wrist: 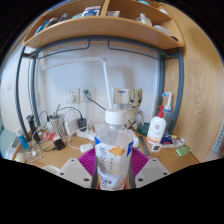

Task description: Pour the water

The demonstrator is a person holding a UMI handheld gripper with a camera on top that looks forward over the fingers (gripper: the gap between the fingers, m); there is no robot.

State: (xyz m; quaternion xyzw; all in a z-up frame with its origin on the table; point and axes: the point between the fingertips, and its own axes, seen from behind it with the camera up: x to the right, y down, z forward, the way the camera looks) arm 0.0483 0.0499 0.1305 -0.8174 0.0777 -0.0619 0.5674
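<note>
The clear plastic bottle with a white screw cap and an orange-and-white label stands upright between the two fingers, at six o'clock from the middle of the view. The pink pads sit at either side of its lower body, one at eight o'clock of the bottle and one at four o'clock, and both appear to press against it, so I judge the fingers narrowed onto the bottle and holding it.

As to progress, the pour looks not yet begun: the bottle is upright, its cap is on, and no stream of water shows. No cup or other vessel to receive the water can be made out near the fingers. What remains, in my judgement, is the whole pour itself: getting the cap off, finding a receiver, tipping the bottle.

The bottle's contents are hard to read; the label hides most of the body, and I cannot tell how full it is.

Beyond the bottle, at two o'clock, a white squeeze bottle with a red cap stands on the wooden desk. At ten o'clock lie black cables and small items. At twelve o'clock, a wooden shelf carries boxes.
</note>
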